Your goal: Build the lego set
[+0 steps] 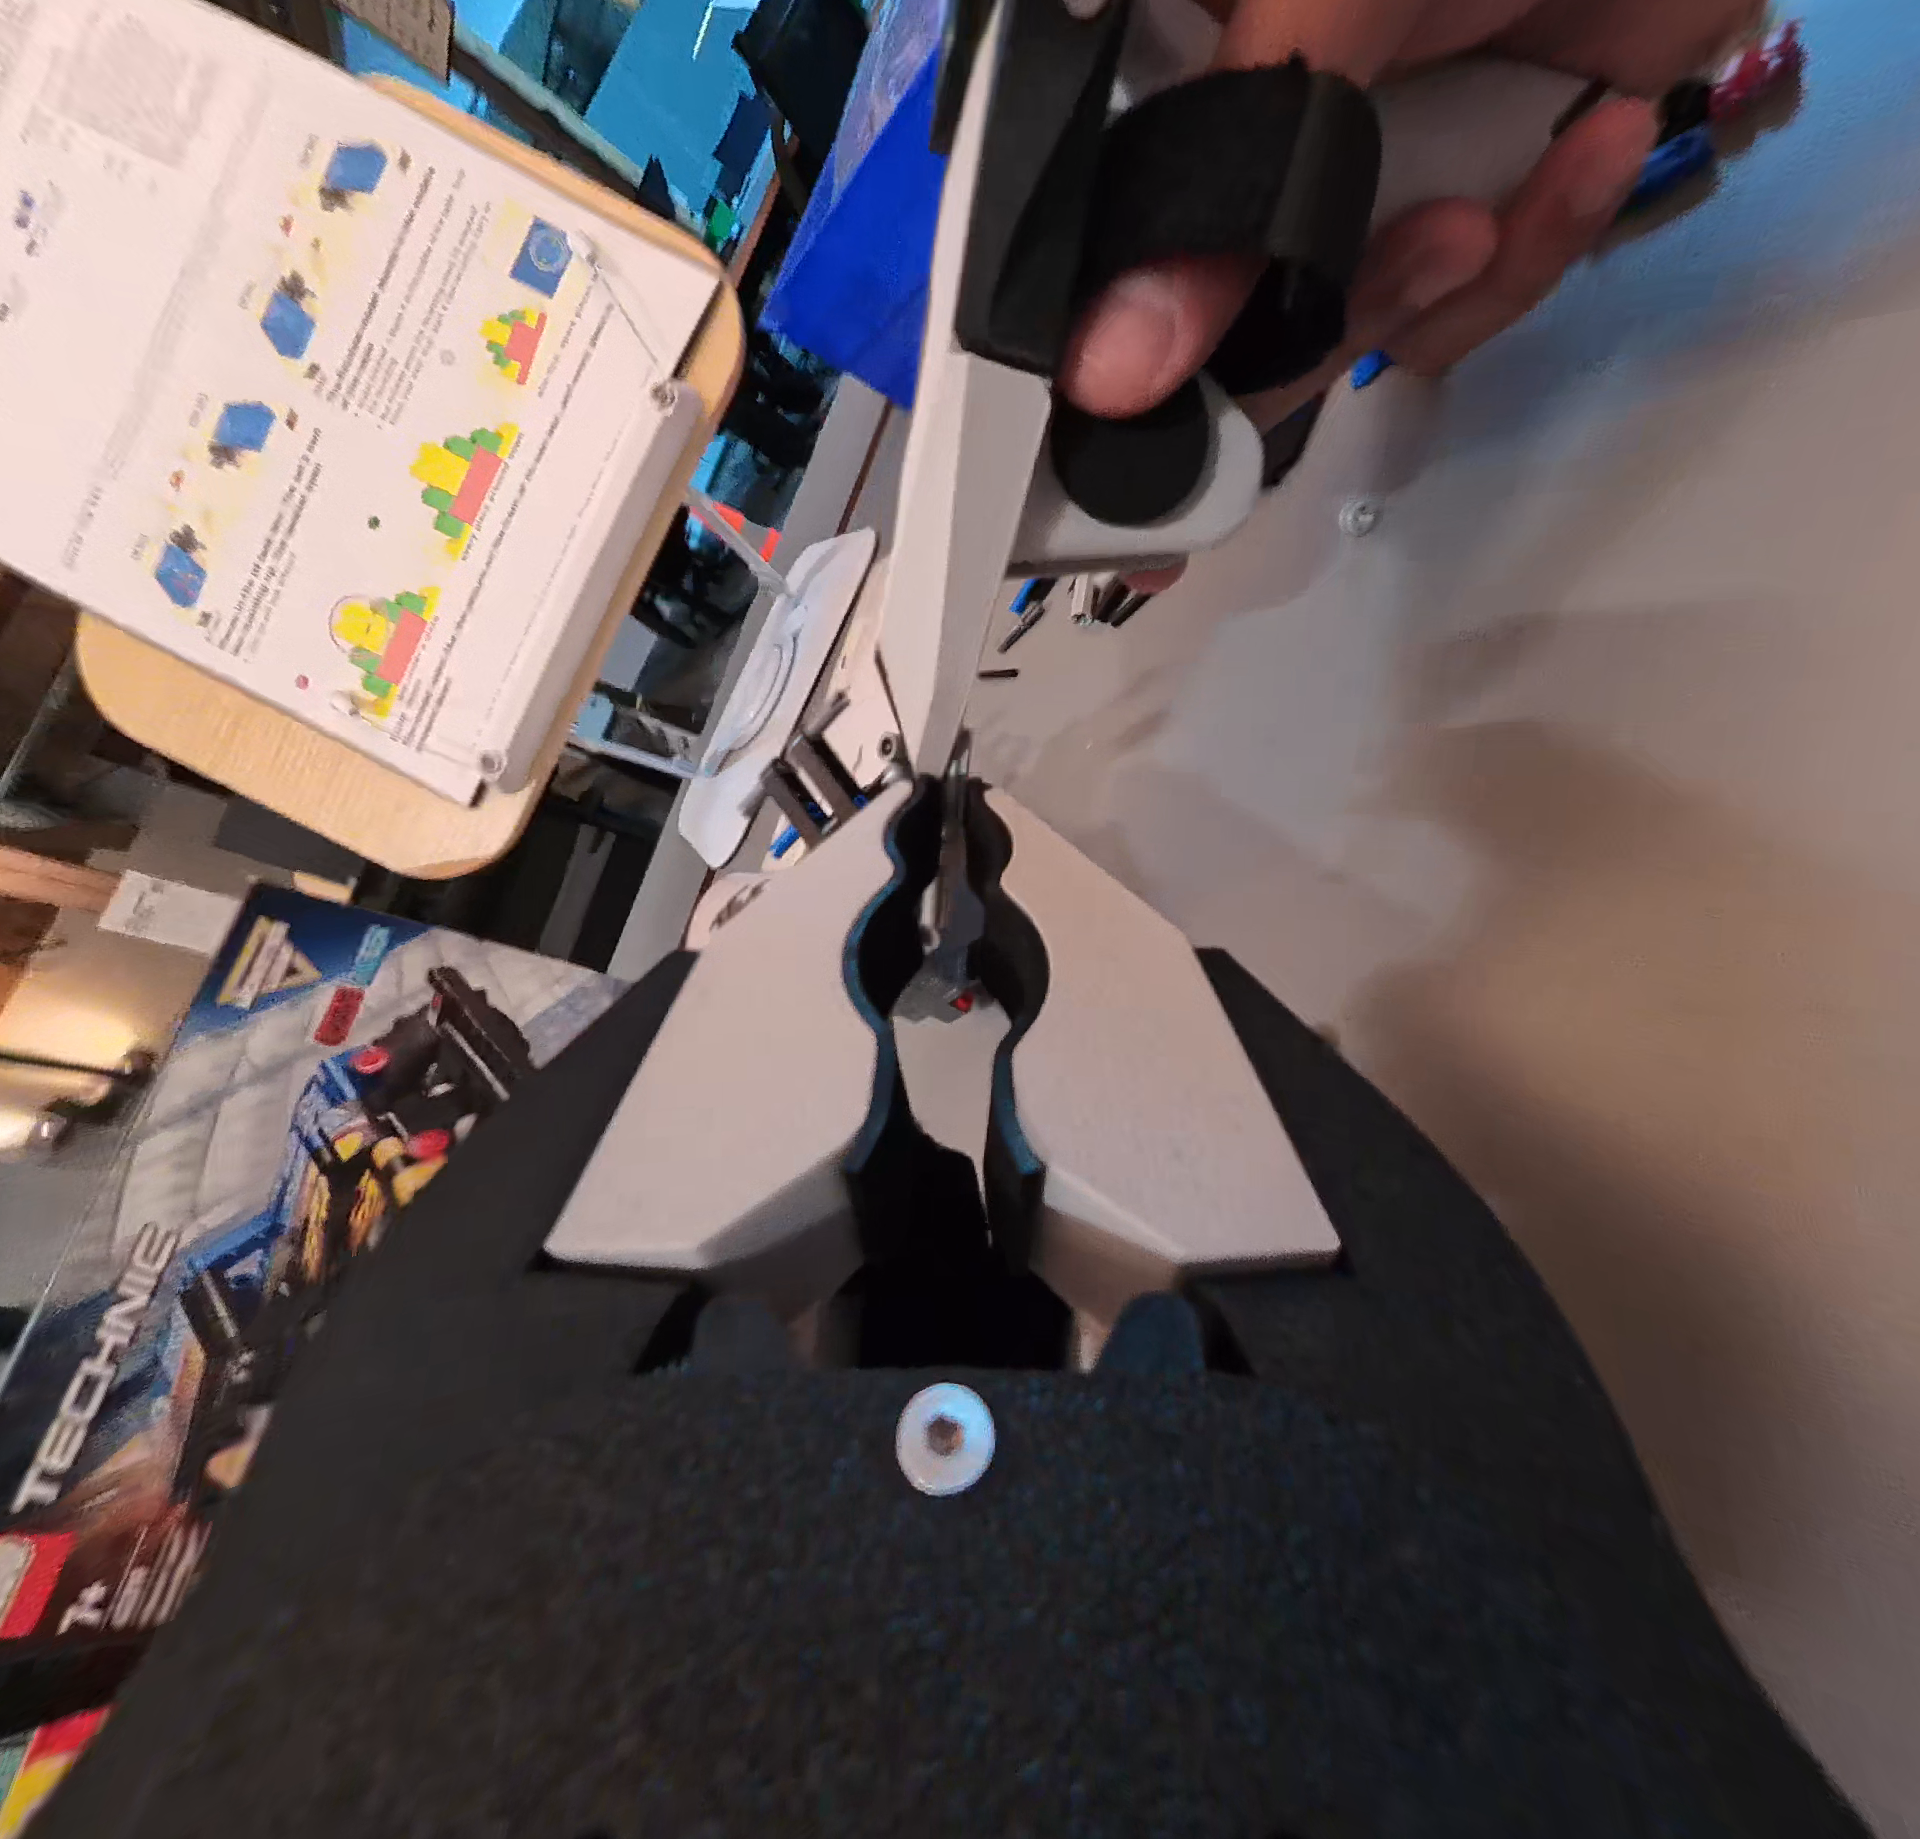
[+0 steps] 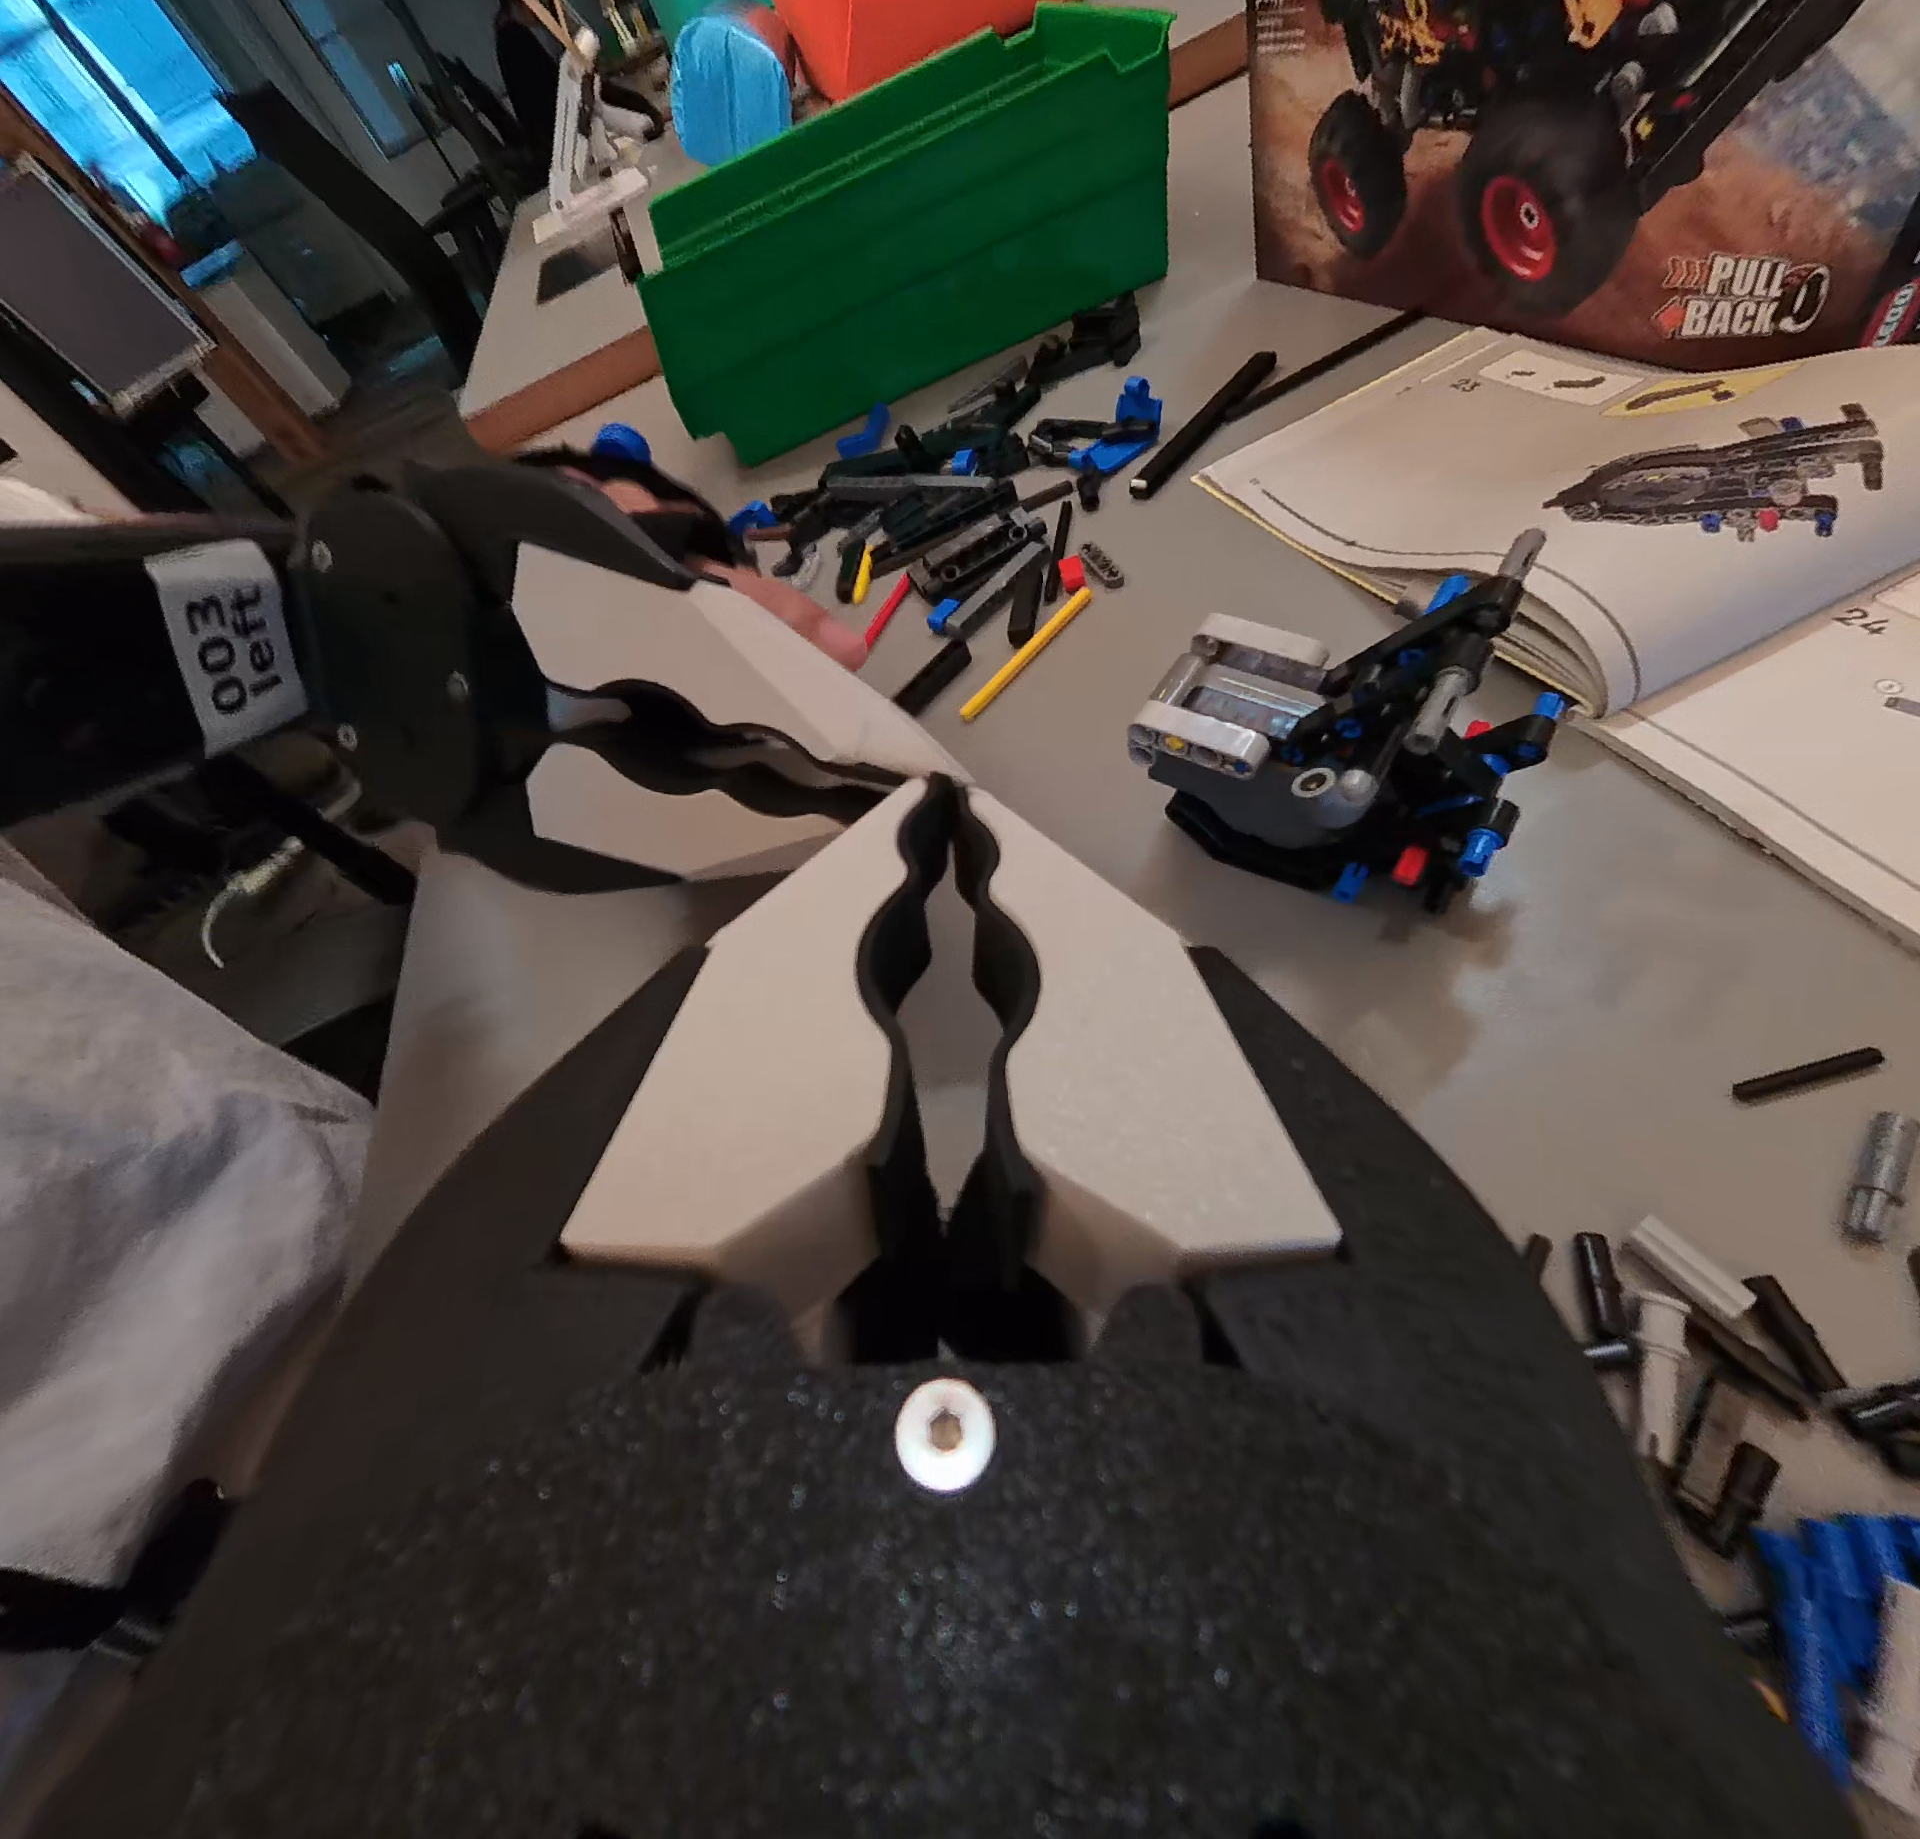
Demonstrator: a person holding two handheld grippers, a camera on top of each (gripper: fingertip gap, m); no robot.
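Note:
In the left wrist view my left gripper (image 1: 940,813) is shut on a small grey lego piece (image 1: 940,958) with a red pin, held above the table. My right gripper (image 1: 951,729) comes down from above in a hand, and its tip touches the top of that piece. In the right wrist view my right gripper (image 2: 943,802) has its jaws together with nothing visible between them. The left gripper (image 2: 883,776) meets it tip to tip from the left. The partly built black, grey and blue model (image 2: 1340,750) stands on the table to the right.
An open instruction booklet (image 2: 1662,563) and the set's box (image 2: 1558,127) lie behind the model. A green bin (image 2: 904,231) stands at the back with loose pieces (image 2: 966,522) before it. More loose pieces (image 2: 1714,1374) lie at the lower right. A picture sheet on a stand (image 1: 312,387) is at the left. My two grippers' fingertips are within a few centimetres of each other.

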